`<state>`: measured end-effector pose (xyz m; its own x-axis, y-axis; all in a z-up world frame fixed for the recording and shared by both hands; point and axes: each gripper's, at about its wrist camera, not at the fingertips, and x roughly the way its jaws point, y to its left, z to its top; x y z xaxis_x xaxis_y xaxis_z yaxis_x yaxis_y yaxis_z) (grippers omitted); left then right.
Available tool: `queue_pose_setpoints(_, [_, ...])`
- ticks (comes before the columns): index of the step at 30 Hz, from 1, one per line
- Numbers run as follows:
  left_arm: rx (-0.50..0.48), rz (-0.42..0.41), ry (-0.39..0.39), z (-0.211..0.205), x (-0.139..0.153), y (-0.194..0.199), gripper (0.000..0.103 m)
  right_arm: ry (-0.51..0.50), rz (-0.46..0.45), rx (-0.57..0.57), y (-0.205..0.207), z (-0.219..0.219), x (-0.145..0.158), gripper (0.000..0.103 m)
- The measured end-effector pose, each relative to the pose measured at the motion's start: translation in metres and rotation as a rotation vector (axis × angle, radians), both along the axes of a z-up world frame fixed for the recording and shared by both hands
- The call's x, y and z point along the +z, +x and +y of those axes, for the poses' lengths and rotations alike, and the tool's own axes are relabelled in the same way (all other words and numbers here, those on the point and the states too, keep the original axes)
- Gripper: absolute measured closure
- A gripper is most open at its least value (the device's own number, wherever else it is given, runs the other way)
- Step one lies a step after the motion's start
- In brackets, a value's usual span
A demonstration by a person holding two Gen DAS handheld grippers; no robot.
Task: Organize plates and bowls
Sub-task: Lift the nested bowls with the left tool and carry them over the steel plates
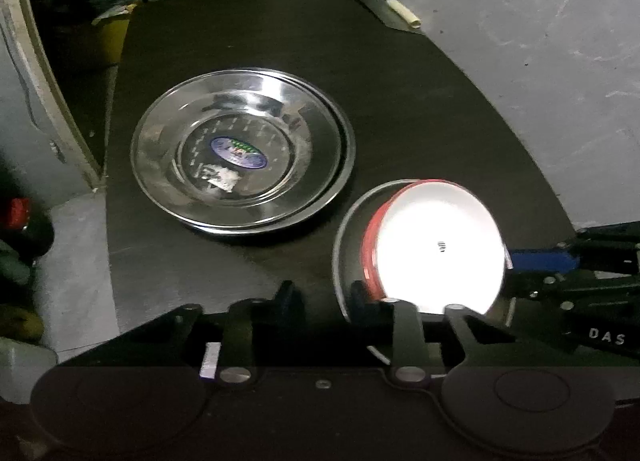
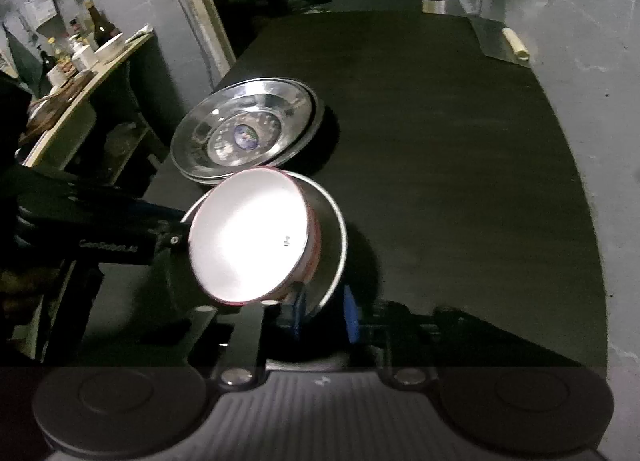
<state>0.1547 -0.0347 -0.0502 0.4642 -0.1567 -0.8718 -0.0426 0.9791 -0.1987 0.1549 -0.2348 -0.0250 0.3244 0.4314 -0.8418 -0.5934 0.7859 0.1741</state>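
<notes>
White-lined red bowl (image 1: 440,249) is tilted inside steel bowl (image 1: 340,245), on dark surface (image 1: 400,101) beside stacked steel plates (image 1: 240,153). Left tool (image 1: 320,293) and right tool (image 2: 320,309) are clamped on steel bowl's rim.

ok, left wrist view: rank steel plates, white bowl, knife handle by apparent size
1. Steel plates
2. White bowl, though it sits nearer the camera, so the gap is unsure
3. Knife handle, far off, clearly smallest
</notes>
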Motion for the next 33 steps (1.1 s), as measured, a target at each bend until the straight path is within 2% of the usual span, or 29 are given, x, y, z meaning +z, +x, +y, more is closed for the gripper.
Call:
queue_pose_setpoints(2, [-0.008, -0.002, -0.014, 0.0, 0.001, 0.0, 0.085, -0.002, 0.011, 0.0, 0.001, 0.001, 0.0, 0.083])
queue_pose_setpoints(4, [-0.017, -0.002, -0.011, -0.002, 0.001, 0.0, 0.087, -0.003, 0.051, -0.015, 0.005, 0.001, 0.001, 0.083])
queue_pose_setpoints(9, [-0.013, 0.011, -0.019, -0.001, 0.0, 0.003, 0.087, 0.003, 0.169, -0.091, 0.018, -0.003, -0.001, 0.079])
queue_pose_setpoints(15, [-0.02, 0.017, -0.017, 0.0, 0.002, 0.004, 0.087, 0.009, 0.221, -0.126, 0.029, -0.002, -0.01, 0.077])
queue_pose_setpoints(22, [-0.033, 0.031, -0.03, 0.001, -0.002, 0.006, 0.087, -0.015, 0.239, -0.114, 0.031, 0.009, -0.02, 0.076])
queue_pose_setpoints(25, [-0.036, 0.043, -0.045, 0.003, -0.005, 0.008, 0.087, 0.011, 0.255, -0.106, 0.031, 0.01, -0.026, 0.081])
queue_pose_setpoints(33, [-0.069, 0.057, -0.048, 0.001, -0.008, 0.01, 0.089, 0.022, 0.25, -0.114, 0.029, 0.01, -0.026, 0.082])
